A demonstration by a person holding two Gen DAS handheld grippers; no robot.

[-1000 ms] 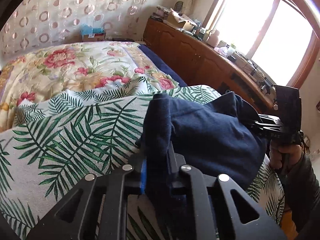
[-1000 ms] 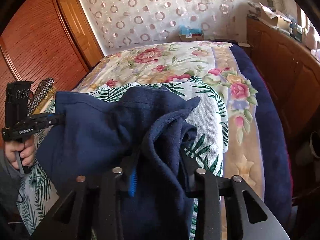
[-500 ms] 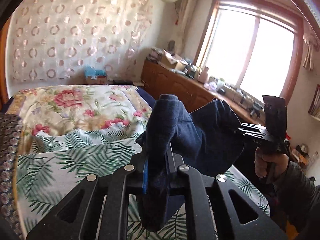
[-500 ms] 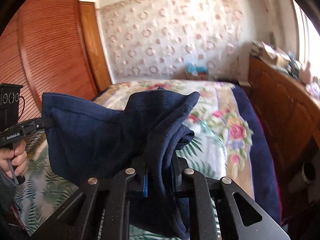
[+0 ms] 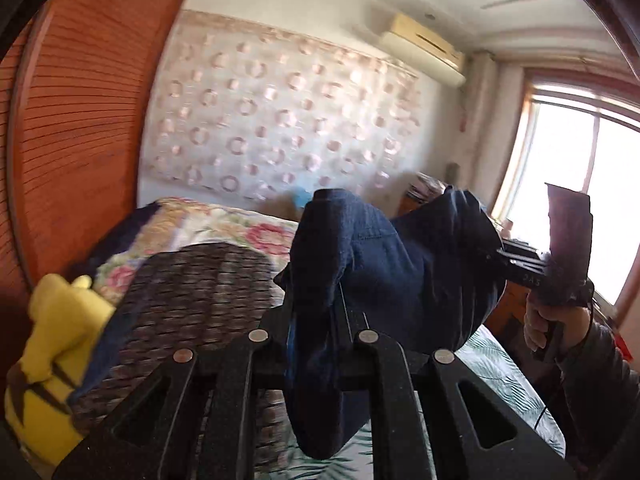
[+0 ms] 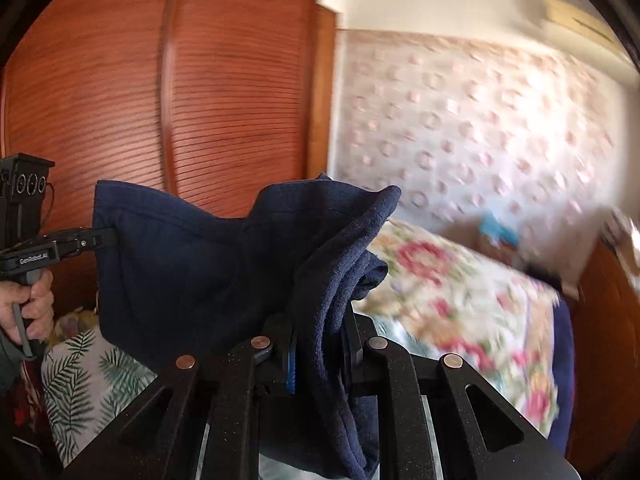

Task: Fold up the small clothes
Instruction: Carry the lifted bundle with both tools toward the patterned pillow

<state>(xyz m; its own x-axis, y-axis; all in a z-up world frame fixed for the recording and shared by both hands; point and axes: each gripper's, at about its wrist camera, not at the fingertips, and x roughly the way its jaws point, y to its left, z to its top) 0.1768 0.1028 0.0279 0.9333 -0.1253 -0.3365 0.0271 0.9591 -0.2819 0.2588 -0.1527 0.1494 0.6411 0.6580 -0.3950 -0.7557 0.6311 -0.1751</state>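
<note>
A navy blue garment (image 5: 404, 276) hangs in the air, stretched between my two grippers above the bed. My left gripper (image 5: 316, 320) is shut on one bunched edge of it. My right gripper (image 6: 320, 340) is shut on the other bunched edge. In the right wrist view the garment (image 6: 188, 264) spreads out to the left, where my left gripper (image 6: 102, 238) pinches its corner. In the left wrist view my right gripper (image 5: 494, 254) grips the far corner.
The bed with a floral quilt (image 6: 460, 304) and a palm-leaf sheet (image 6: 92, 376) lies below. A brown patterned cushion (image 5: 200, 304) and a yellow plush toy (image 5: 52, 360) sit at left. A slatted wooden wardrobe (image 6: 180, 100) stands behind.
Both grippers have risen with the navy garment, lifting it clear of the bed. Both views have tilted up towards the wall and the wardrobe.
</note>
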